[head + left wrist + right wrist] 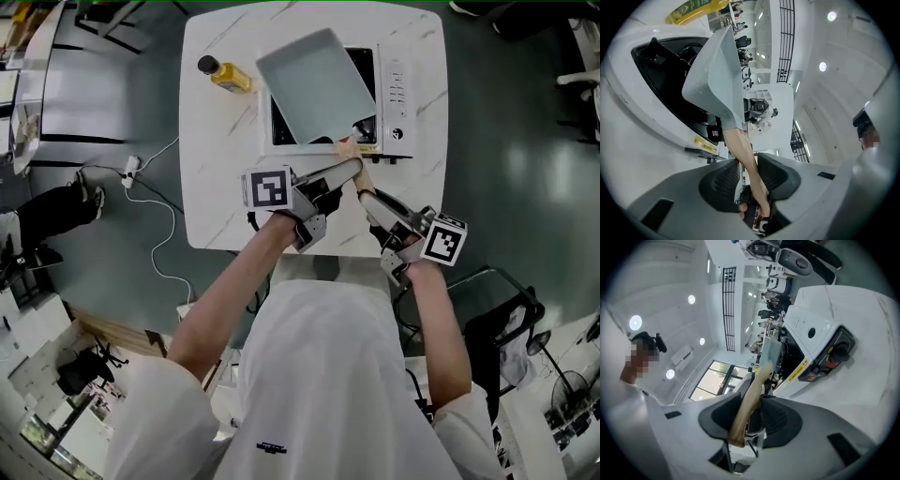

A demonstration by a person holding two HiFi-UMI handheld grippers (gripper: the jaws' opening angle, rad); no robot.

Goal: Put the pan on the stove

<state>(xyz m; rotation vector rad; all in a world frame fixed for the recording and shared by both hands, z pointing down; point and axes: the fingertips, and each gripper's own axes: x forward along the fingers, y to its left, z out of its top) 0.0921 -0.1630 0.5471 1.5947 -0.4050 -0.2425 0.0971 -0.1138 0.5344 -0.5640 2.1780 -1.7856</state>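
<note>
Both sets of fingers were clenched on the pan's wooden handle (744, 149). My left gripper (747, 160) and right gripper (751, 401) pinched it side by side, just off the stove's (395, 86) front edge. Beyond them the square grey pan (314, 84) hung tilted over the stove's black glass; I couldn't tell whether it touched. A yellow bottle (225, 74) lay just left of the stove on the white table (217, 192).
</note>
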